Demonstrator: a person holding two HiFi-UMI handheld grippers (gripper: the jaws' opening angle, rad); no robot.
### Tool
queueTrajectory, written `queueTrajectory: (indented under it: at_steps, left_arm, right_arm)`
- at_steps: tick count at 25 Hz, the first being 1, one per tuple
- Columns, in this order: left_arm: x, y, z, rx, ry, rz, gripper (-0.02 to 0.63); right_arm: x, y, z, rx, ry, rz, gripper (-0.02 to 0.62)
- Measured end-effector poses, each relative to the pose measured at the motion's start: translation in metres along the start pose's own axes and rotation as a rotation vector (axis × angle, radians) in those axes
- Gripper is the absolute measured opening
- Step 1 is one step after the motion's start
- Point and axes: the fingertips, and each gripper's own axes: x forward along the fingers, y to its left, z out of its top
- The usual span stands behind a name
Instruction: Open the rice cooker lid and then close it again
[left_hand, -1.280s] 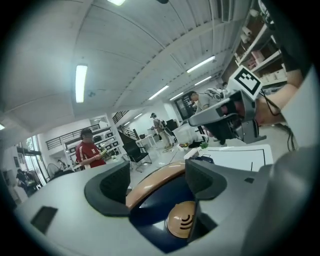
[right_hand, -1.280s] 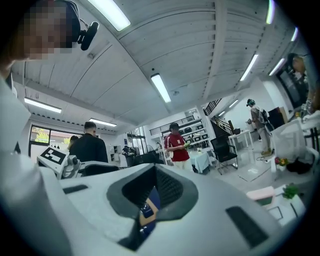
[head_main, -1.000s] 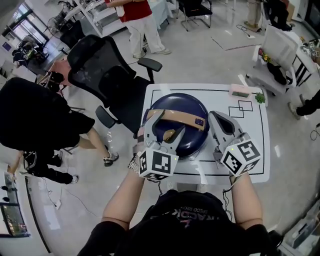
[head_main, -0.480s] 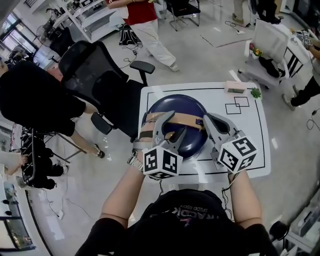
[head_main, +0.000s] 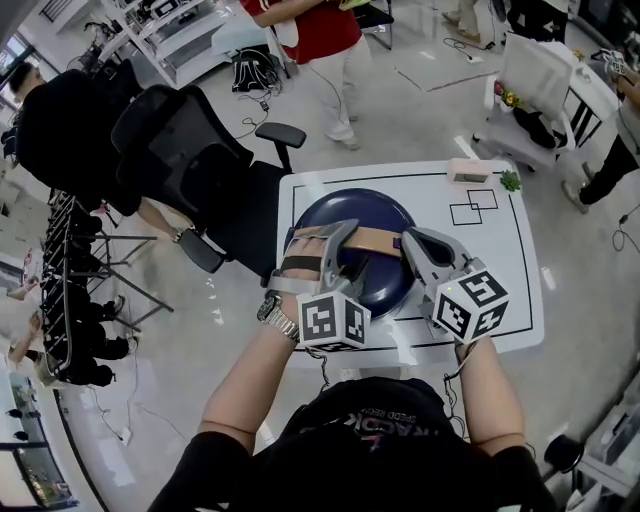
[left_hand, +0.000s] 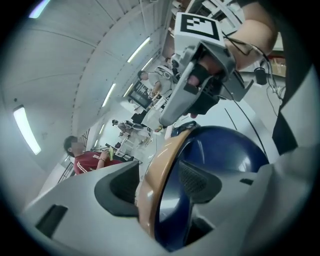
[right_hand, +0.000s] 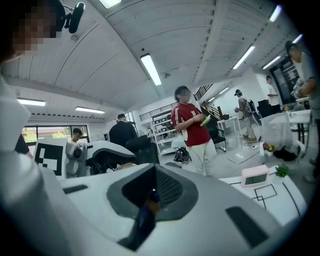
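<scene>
On the tabletop (head_main: 500, 285), the tan handle (left_hand: 152, 190) of the rice cooker (head_main: 352, 206) is lying between the just-closing, not yet clamping fingers of the left gripper (head_main: 325, 240); the right gripper (head_main: 412, 240) is hovering beside the cooker, fingers together

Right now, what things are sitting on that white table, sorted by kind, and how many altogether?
Blue rice cooker: 1
Pink box with a screen: 1
Small green item: 1
Total: 3
</scene>
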Motion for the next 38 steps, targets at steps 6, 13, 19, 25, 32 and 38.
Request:
queueTrajectory:
  at_steps: [6,13,19,25,32,38]
  left_arm:
    - [0.009,-0.001,0.003,0.074,0.003,-0.01,0.234]
    - [0.016,-0.002,0.004,0.083,-0.015,-0.006,0.206]
    - [0.017,-0.003,0.006,0.154,-0.006,0.026,0.186]
    - [0.019,-0.003,0.005,0.226,0.011,0.033,0.168]
    - [0.021,-0.005,0.003,0.255,0.018,0.022,0.158]
    - [0.02,-0.004,0.004,0.208,0.006,0.008,0.163]
  right_arm:
    - [0.003,-0.002,-0.008,0.002,0.029,-0.006,0.002]
    - [0.005,-0.004,-0.009,0.037,0.035,0.004,0.002]
    - [0.003,-0.006,-0.01,0.059,0.024,-0.001,0.002]
    - [0.005,-0.006,-0.01,0.071,0.025,-0.001,0.002]
    - [0.006,-0.006,-0.012,0.073,0.023,-0.005,0.002]
    - [0.005,-0.006,-0.011,0.062,0.027,-0.015,0.002]
